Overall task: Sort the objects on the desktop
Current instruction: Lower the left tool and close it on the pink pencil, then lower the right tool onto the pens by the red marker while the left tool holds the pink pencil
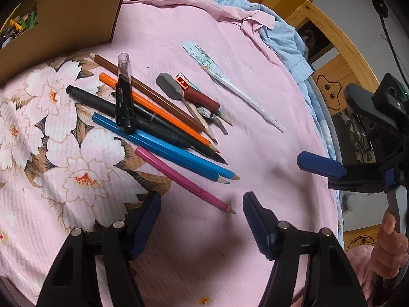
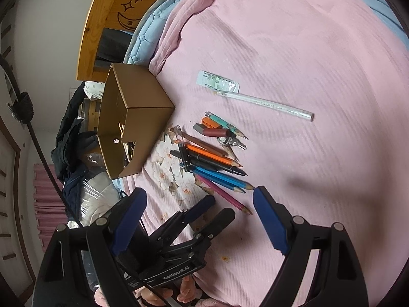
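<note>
I am holding the left tool wide and empty; the right tool likewise. Risk: closing on the pink pencil may drag the touching blue pencils. It is lying on the bed, at 12 o'clock from the left tool.

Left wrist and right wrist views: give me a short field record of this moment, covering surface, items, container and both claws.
surface: pink bedsheet with a floral patch
pile: pink pencil, two blue pencils, orange pencil, brown pencil, black pens
apart: white pencil lying partly on a paper slip
small items: grey eraser, dark red tube
container: cardboard box, open, beside the pile
left claw: open, empty, just short of the pink pencil tip
right claw: open, empty
</note>
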`<state>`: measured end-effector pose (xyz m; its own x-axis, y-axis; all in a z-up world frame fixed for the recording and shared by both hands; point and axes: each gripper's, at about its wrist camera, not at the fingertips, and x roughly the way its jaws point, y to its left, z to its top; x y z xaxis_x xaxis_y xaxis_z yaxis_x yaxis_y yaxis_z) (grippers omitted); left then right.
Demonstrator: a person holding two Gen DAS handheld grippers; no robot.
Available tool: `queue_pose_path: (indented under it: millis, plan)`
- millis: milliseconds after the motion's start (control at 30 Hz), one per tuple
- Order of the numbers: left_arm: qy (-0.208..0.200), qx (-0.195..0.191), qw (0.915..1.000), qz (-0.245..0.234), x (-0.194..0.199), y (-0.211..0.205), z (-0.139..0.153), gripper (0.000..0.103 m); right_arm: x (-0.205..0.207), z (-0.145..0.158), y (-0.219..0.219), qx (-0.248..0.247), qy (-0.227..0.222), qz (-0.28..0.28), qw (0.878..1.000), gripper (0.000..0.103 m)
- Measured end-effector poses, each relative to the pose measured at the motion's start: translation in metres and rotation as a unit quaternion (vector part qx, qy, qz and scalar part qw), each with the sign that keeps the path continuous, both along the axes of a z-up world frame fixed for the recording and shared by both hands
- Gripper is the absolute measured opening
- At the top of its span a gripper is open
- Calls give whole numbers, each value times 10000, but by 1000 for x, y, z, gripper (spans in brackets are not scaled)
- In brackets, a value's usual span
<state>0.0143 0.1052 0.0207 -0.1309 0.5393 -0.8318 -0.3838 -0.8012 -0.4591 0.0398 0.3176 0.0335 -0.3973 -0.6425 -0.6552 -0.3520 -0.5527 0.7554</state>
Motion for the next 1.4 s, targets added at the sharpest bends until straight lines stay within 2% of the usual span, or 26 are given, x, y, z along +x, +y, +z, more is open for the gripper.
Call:
queue_pose_path:
  millis: [200, 333, 400, 600, 800, 867, 933, 1000, 1167, 1267, 1400]
  plan:
    - [-20, -16, 9999, 107, -6, 3, 0, 65, 0, 0, 0, -1, 1, -22, 10000, 87]
    - [-148, -170, 9991, 357, -12, 5, -6, 55, 0, 0, 1, -1, 2, -21, 10000, 86]
    - [-32, -337, 9986, 411, -10, 3, -6, 32, -1, 0, 1, -4, 2, -18, 10000, 86]
    - [-175, -118, 9980, 592, -14, -5, -9, 31, 0, 0, 0, -6, 15, 19, 10000, 86]
    - [-400, -147, 9916, 1218, -20, 0, -10, 31, 0, 0, -1, 17, 3, 19, 10000, 86]
    - [-341, -241, 9913, 1248, -19, 5, -10, 30, 1, 0, 0, 8, 1, 7, 10000, 86]
    - [-164, -392, 9932, 1082, -15, 5, -9, 23, 1, 0, 0, -17, 0, 1, 10000, 86]
    - [-111, -333, 9953, 901, -14, 1, -10, 18, 1, 0, 0, -45, 8, -10, 10000, 86]
    - [-466, -185, 9974, 522, -24, -11, -14, 13, 1, 0, 1, -87, 25, -18, 10000, 86]
    - [-604, -412, 9973, 109, -27, -10, -11, 8, 0, -1, 0, -103, 10, 15, 9999, 86]
    - [-307, -1031, 9926, -570, -24, -10, -1, 8, -3, -4, -4, -147, 42, 154, 9998, 86]
